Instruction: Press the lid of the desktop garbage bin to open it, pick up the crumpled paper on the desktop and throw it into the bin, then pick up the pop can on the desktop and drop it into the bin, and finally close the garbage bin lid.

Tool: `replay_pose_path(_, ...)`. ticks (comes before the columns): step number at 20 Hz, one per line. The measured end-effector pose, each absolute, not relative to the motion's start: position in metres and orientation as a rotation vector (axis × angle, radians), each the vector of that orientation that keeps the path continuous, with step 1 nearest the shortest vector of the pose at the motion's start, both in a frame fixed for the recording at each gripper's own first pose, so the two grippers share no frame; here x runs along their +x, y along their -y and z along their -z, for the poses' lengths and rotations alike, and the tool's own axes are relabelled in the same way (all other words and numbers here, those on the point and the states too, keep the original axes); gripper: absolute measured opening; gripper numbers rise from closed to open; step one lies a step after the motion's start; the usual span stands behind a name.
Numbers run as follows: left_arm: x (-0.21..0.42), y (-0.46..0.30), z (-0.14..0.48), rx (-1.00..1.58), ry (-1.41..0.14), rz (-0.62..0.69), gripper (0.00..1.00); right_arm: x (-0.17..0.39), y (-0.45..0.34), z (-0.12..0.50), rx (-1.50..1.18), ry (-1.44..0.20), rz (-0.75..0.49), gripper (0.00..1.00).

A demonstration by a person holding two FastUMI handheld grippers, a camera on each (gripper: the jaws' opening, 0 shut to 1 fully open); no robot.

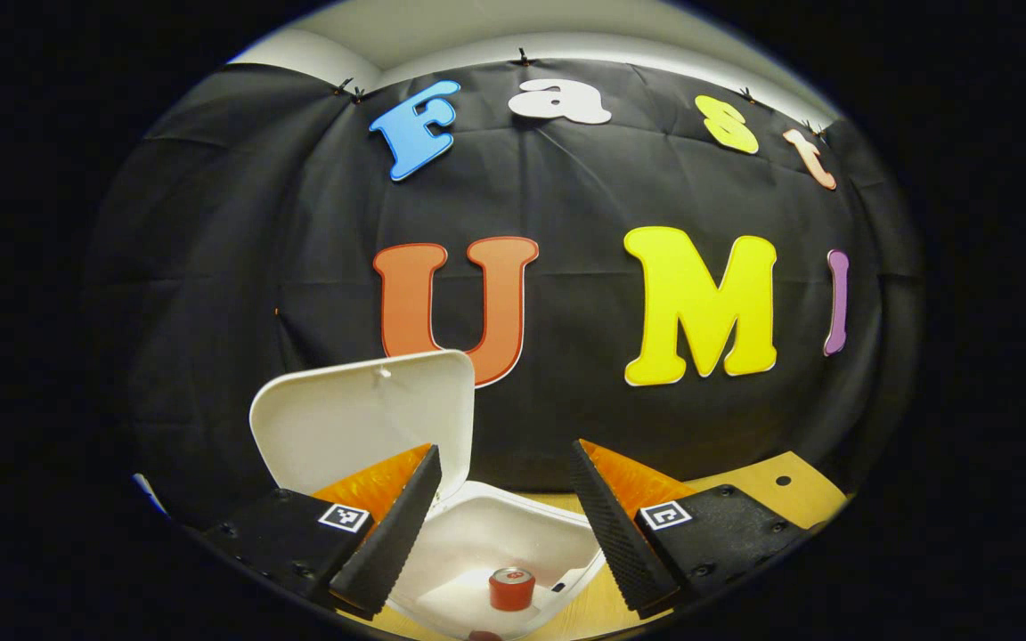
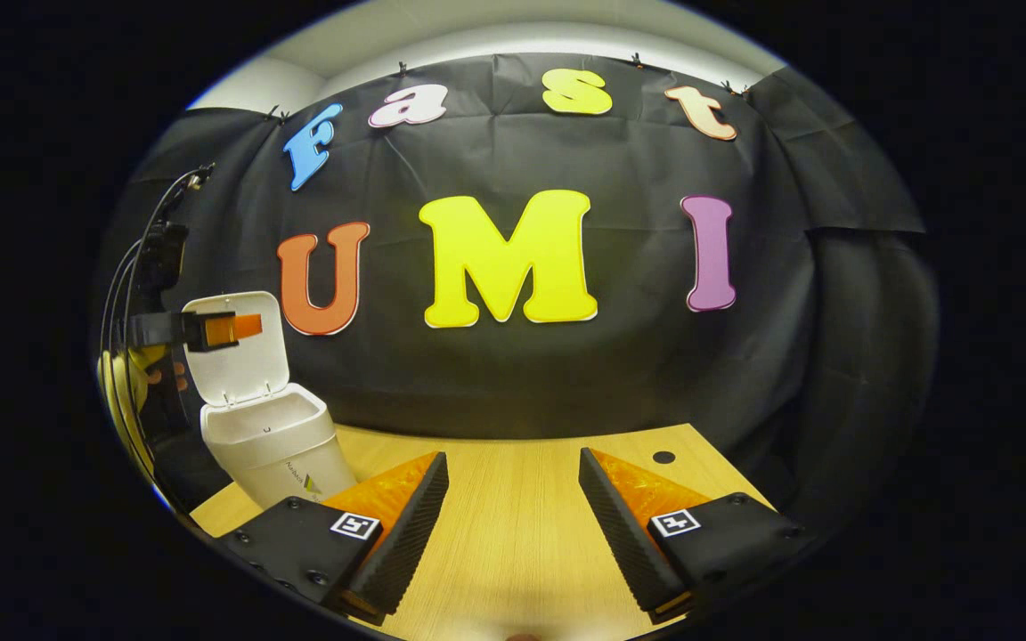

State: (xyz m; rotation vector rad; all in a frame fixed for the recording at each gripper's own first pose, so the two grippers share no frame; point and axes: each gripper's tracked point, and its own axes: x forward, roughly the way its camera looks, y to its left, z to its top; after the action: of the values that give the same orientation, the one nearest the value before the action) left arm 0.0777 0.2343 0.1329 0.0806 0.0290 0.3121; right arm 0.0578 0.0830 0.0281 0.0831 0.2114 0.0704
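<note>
The white desktop bin (image 1: pixel 486 534) stands with its lid (image 1: pixel 362 418) swung up and back. A red pop can (image 1: pixel 511 588) sits upright at the bottom inside the bin. My left gripper (image 1: pixel 504 454) hovers open directly over the bin's mouth, nothing between its fingers. In the right gripper view the same bin (image 2: pixel 268 445) stands at the table's left end with its lid (image 2: pixel 241 356) raised, and the left gripper (image 2: pixel 232 328) hangs above it, held by a hand. My right gripper (image 2: pixel 513 458) is open over the bare wooden table (image 2: pixel 513 534), well to the right of the bin.
The wooden table (image 1: pixel 780 499) has a small round hole (image 2: pixel 663 458) near its back right corner. Black cloth closes off the back and sides. Cables (image 2: pixel 134 267) trail from the left gripper at the far left.
</note>
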Motion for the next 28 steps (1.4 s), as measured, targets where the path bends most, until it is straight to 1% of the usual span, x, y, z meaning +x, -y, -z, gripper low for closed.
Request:
replay_pose_path(2, 0.082, -0.239, -0.162, 0.091, -0.006, -0.300, 0.94, 0.057, -0.088, -0.033, 0.080, -0.202, -0.079, 0.93)
replay_pose_path(5, 0.085, -0.258, -0.193, 0.099, 0.006, -0.311, 0.94, 0.055, -0.097, -0.030, 0.069, -0.214, -0.107, 0.94)
replay_pose_path(6, 0.087, -0.266, -0.199, 0.101, 0.006, -0.322, 0.94, 0.053, -0.099, -0.030, 0.068, -0.215, -0.112, 0.93)
replay_pose_path(9, 0.090, -0.286, -0.207, 0.106, -0.002, -0.349, 0.94, 0.052, -0.105, -0.031, 0.078, -0.210, -0.120, 0.93)
replay_pose_path(13, 0.099, -0.315, -0.195, 0.063, -0.043, -0.383, 0.93, 0.051, -0.103, -0.032, 0.084, -0.206, -0.110, 0.93)
replay_pose_path(17, 0.110, -0.340, -0.193, 0.039, -0.059, -0.419, 0.93, 0.050, -0.100, -0.030, 0.073, -0.215, -0.090, 0.96)
replay_pose_path(20, 0.116, -0.336, -0.173, -0.037, -0.099, -0.412, 0.94, 0.050, -0.095, -0.026, 0.073, -0.224, -0.074, 0.93)
replay_pose_path(21, 0.114, -0.334, -0.172, -0.075, -0.095, -0.408, 0.95, 0.048, -0.094, -0.026, 0.076, -0.226, -0.071, 0.94)
replay_pose_path(23, 0.113, -0.323, -0.172, -0.134, -0.082, -0.395, 0.95, 0.050, -0.092, -0.026, 0.077, -0.226, -0.064, 0.93)
replay_pose_path(24, 0.110, -0.318, -0.166, -0.145, -0.092, -0.388, 0.97, 0.050, -0.092, -0.026, 0.081, -0.226, -0.065, 0.94)
replay_pose_path(26, 0.105, -0.302, -0.159, -0.153, -0.091, -0.378, 0.96, 0.048, -0.093, -0.023, 0.089, -0.232, -0.070, 0.96)
replay_pose_path(28, 0.100, -0.283, -0.147, -0.154, -0.102, -0.360, 0.98, 0.047, -0.097, -0.019, 0.089, -0.241, -0.084, 0.94)
